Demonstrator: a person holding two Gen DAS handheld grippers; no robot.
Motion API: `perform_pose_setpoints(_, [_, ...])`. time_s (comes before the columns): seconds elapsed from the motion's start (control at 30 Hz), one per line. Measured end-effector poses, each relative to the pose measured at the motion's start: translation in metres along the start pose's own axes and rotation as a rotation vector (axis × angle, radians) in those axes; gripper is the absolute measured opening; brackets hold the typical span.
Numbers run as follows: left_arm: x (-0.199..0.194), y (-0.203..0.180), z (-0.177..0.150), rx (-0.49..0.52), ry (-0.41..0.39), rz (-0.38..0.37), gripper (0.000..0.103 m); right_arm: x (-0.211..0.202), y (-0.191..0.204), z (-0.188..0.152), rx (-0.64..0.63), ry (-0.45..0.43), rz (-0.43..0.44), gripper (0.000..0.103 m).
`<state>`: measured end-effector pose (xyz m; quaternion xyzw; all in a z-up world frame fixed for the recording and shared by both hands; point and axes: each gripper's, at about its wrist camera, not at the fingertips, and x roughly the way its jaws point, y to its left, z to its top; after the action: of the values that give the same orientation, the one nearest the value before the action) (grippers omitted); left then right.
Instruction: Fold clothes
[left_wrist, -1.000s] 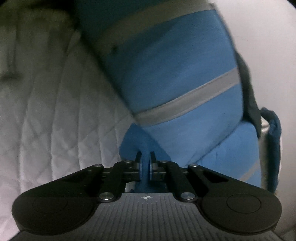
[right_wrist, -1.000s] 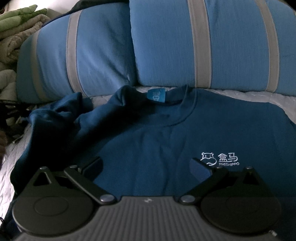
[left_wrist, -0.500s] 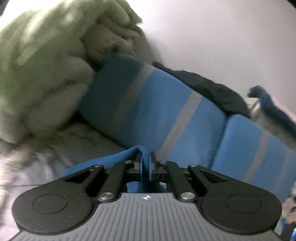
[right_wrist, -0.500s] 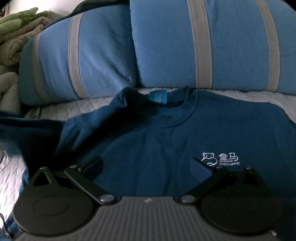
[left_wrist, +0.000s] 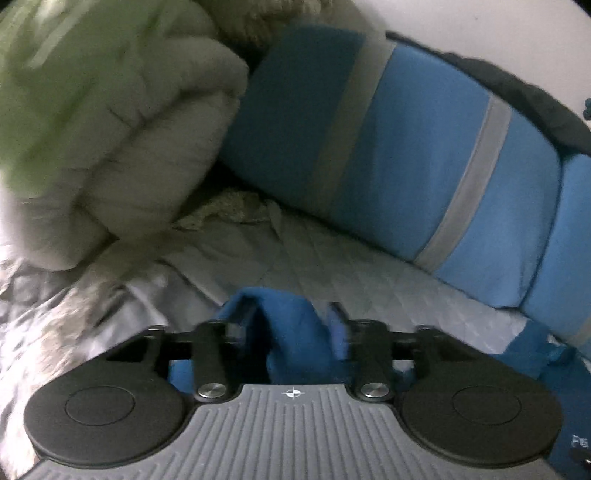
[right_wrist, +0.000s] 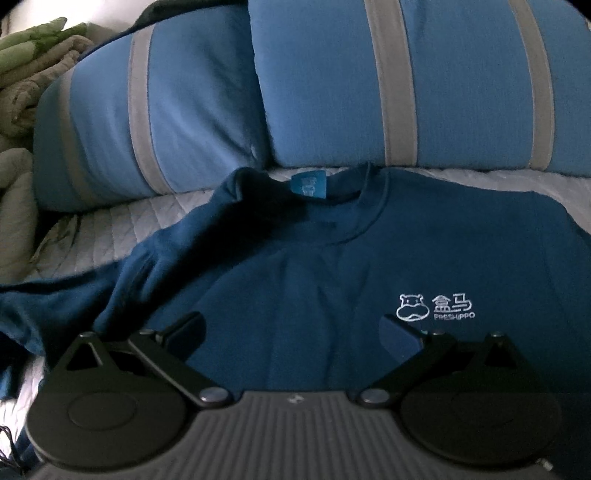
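Observation:
A dark blue sweatshirt (right_wrist: 332, 266) with a white hippo logo lies face up on the quilted bed, its collar toward the pillows. Its left sleeve (right_wrist: 55, 306) stretches out to the left. My right gripper (right_wrist: 295, 325) is open and empty, low over the chest of the sweatshirt. In the left wrist view my left gripper (left_wrist: 284, 321) has its jaws parted, with the blue sleeve end (left_wrist: 291, 328) bunched loosely between them over the white quilt (left_wrist: 351, 280).
Two blue pillows with grey stripes (right_wrist: 369, 85) lean at the head of the bed; one shows in the left wrist view (left_wrist: 406, 155). A folded green and beige duvet (left_wrist: 92, 129) is piled at the left. A dark garment (left_wrist: 535, 110) lies on top of the pillow.
My left gripper has carried the sleeve out to the left, lowered toward the quilt, and its jaws have opened from shut. The sleeve now lies stretched out. My right gripper has stayed still.

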<state>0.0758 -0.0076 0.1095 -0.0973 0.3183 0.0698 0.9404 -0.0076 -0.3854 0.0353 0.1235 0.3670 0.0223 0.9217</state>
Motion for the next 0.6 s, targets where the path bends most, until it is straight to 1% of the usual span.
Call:
perform_pose_setpoints(0.03, [0.009, 0.002, 0.003, 0.011, 0.006, -0.015, 0.060, 0.001, 0.000, -0.001, 0.000, 0.003, 0.000, 0.103])
perform_pose_setpoints(0.1, [0.022, 0.008, 0.010, 0.011, 0.014, -0.047, 0.061, 0.003, -0.001, -0.002, -0.005, 0.010, -0.001, 0.103])
perform_pose_setpoints(0.2, [0.025, 0.023, 0.018, -0.064, 0.040, -0.099, 0.065, 0.004, 0.000, -0.003, -0.012, 0.014, 0.003, 0.103])
perform_pose_setpoints(0.23, [0.022, 0.028, 0.019, -0.087, 0.045, -0.111, 0.068, 0.004, 0.000, -0.004, -0.014, 0.014, 0.006, 0.103])
perform_pose_setpoints(0.33, [0.013, 0.044, 0.025, -0.143, 0.056, -0.139, 0.071, 0.005, 0.001, -0.004, -0.020, 0.016, 0.012, 0.103])
perform_pose_setpoints(0.47, [-0.011, 0.066, 0.028, -0.183, 0.051, -0.135, 0.071, 0.003, 0.003, -0.005, -0.027, 0.009, 0.032, 0.103])
perform_pose_setpoints(0.6, [-0.040, 0.090, 0.013, -0.169, 0.045, -0.117, 0.072, 0.000, 0.008, -0.006, -0.052, -0.001, 0.053, 0.103])
